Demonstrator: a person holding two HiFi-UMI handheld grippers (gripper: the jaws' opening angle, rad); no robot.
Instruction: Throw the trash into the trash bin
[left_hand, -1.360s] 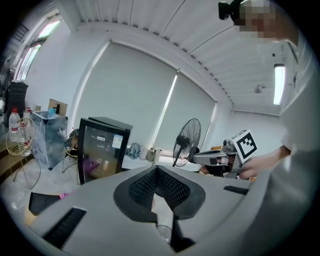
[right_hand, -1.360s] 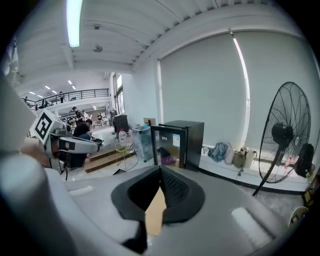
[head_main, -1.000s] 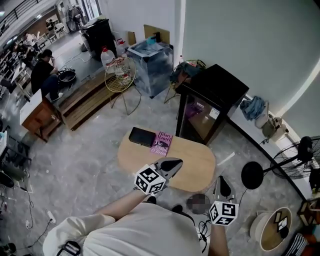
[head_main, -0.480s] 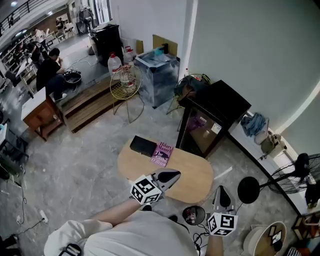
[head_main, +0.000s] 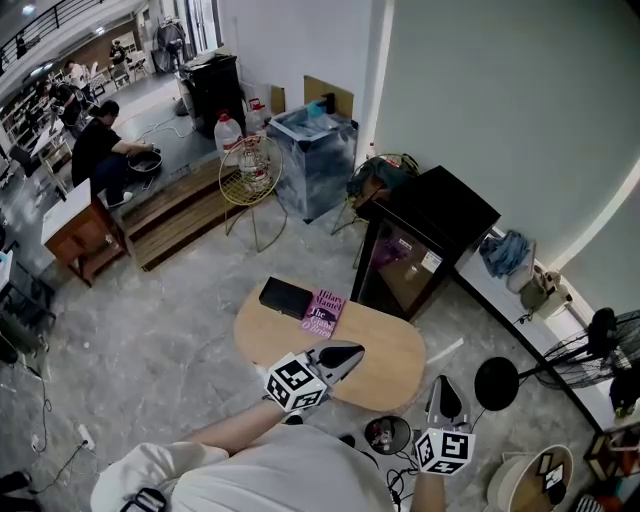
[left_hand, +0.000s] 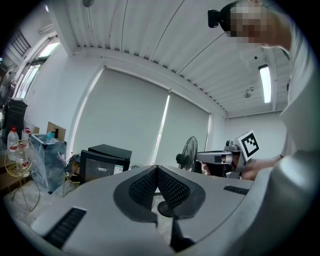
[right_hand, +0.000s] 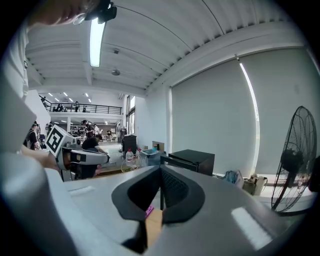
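My left gripper (head_main: 340, 354) hovers over the near edge of an oval wooden table (head_main: 395, 345); its jaws are shut with nothing between them, as the left gripper view (left_hand: 158, 168) also shows. My right gripper (head_main: 443, 384) is off the table's right end above the floor, shut and empty (right_hand: 160, 168). A small round dark bin (head_main: 385, 433) stands on the floor between the two grippers, close to my feet, with something light inside. On the table's far left lie a black flat object (head_main: 285, 296) and a pink book (head_main: 323, 310). I cannot make out any loose trash.
A black cabinet (head_main: 425, 235) stands just behind the table. A standing fan (head_main: 600, 335) and its round black base (head_main: 497, 382) are at the right, with a pale bucket (head_main: 525, 470) near the right gripper. A person (head_main: 105, 150) crouches far off at the back left.
Both grippers have come up slightly and stay shut; the head view has shifted a little, so the small bin by my feet now shows plainly.
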